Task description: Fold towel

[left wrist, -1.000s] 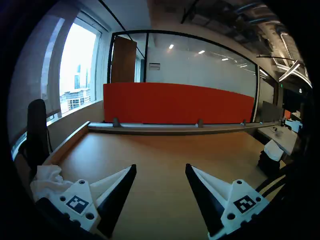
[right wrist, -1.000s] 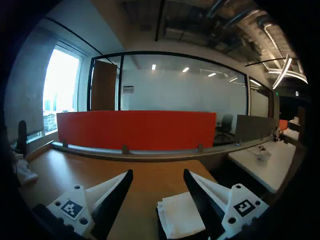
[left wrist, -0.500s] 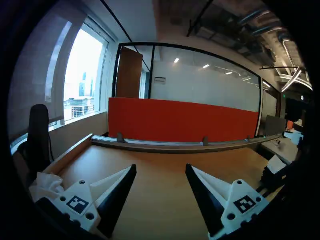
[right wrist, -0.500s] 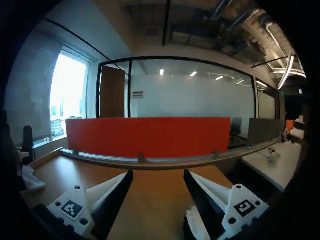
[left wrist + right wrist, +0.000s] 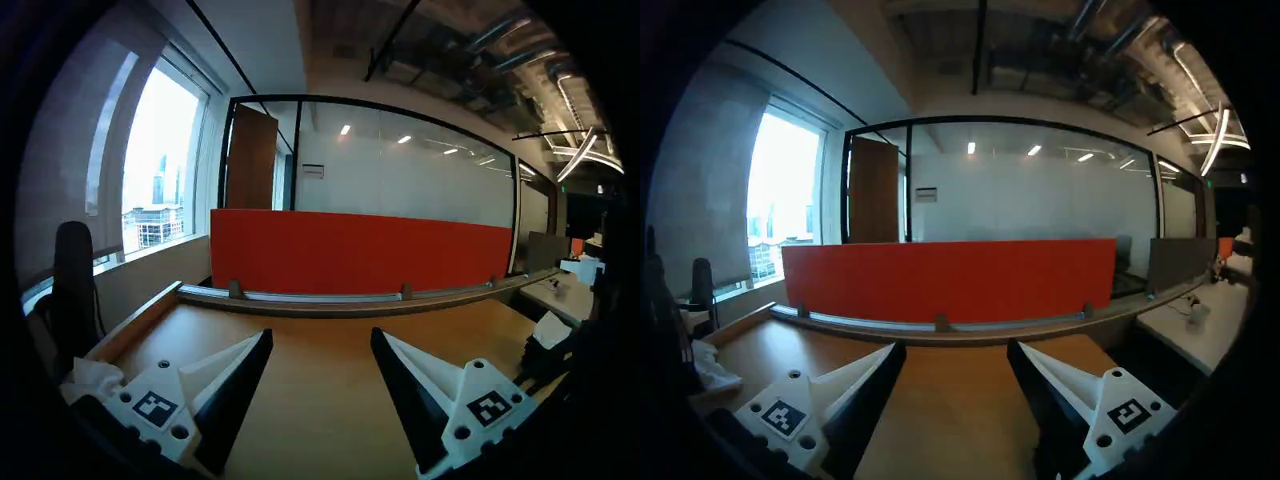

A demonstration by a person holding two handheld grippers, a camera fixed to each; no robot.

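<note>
A crumpled white towel [image 5: 90, 374] lies at the left end of the wooden table [image 5: 320, 344], just left of my left finger. A folded white towel [image 5: 552, 328] rests on a dark stack at the table's right end. My left gripper [image 5: 320, 380] hovers open above the bare wood, holding nothing. In the right gripper view the crumpled towel [image 5: 712, 370] sits far left on the table [image 5: 960, 384]. My right gripper [image 5: 956, 388] is open too, with nothing between its fingers.
An orange partition [image 5: 360, 252] on a grey rail closes off the table's far edge. A black chair back [image 5: 74, 280] stands at the left by the window. A white desk [image 5: 1200, 324] with small items lies to the right, across a gap.
Both views have tilted upward. The folded towel slid down out of the right gripper view past its right finger. The crumpled towel sank lower in the left gripper view. Both grippers stayed open.
</note>
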